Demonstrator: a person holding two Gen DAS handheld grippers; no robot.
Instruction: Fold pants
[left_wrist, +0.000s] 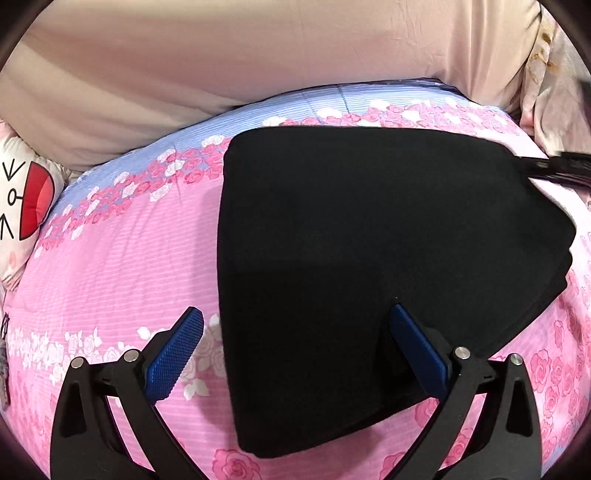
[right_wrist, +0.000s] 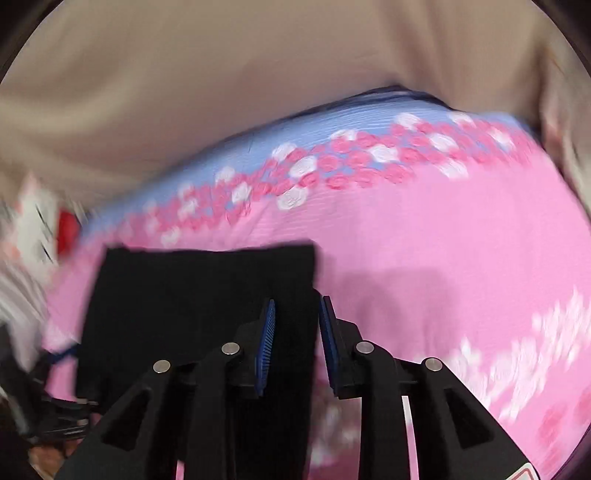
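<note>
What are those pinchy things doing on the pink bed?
A person is folding black pants with two hand-held grippers. The pants lie in a compact folded stack on the pink flowered bedsheet. The left gripper is open above their near edge, gripping nothing. The right gripper is narrowly open at their right edge.

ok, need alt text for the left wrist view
Black pants, folded into a compact stack, lie on a pink rose-print bedsheet. The left claw is open above their near-left edge, one blue pad over the sheet and one over the fabric. A beige cover lies behind.
</note>
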